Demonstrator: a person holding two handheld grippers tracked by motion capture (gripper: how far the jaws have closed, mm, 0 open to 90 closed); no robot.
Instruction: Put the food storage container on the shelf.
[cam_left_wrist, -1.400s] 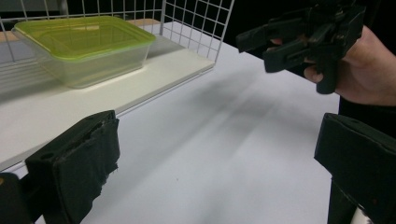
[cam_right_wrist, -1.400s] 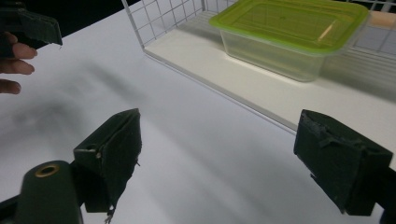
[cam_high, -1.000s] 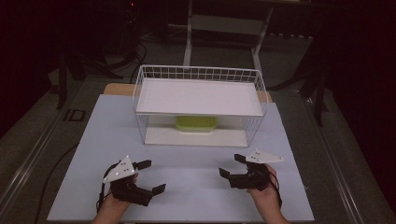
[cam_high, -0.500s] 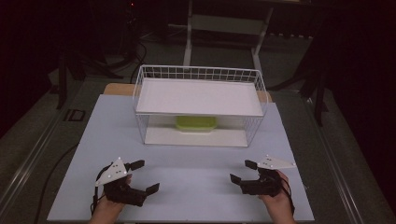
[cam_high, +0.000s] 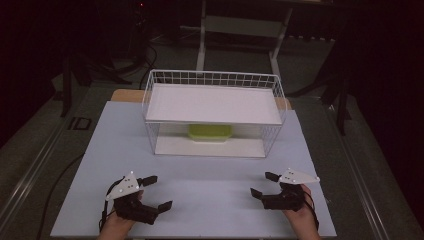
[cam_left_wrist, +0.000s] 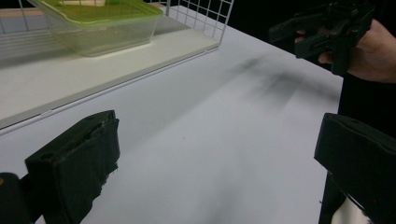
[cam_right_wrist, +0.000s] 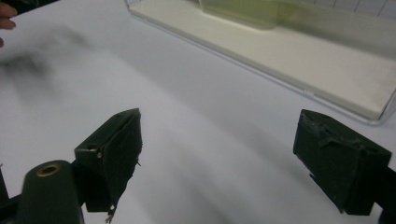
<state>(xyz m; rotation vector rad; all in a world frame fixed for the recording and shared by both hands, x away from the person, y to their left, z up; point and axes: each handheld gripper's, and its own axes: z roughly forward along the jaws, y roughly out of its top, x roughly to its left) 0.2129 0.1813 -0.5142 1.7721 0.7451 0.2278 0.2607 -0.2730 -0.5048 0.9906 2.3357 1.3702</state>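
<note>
- A lab or recording studio, not a home.
- Dark surroundings with black drapes and stand legs (cam_high: 75, 75) around a lit white table (cam_high: 100, 150).
- Cables (cam_high: 145, 60) trail over the grey floor.
- A metal frame (cam_high: 240, 25) stands behind the table.
- One wire rack (cam_high: 212, 80) stands staged on the board.

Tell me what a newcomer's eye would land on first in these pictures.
First, the white wire rack standing at the far middle of the pale table, with a green-lidded clear container on its lower shelf. Next, the two black grippers held near the table's front edge: the left gripper at the left and the right gripper at the right, both with jaws apart and holding nothing.
</note>
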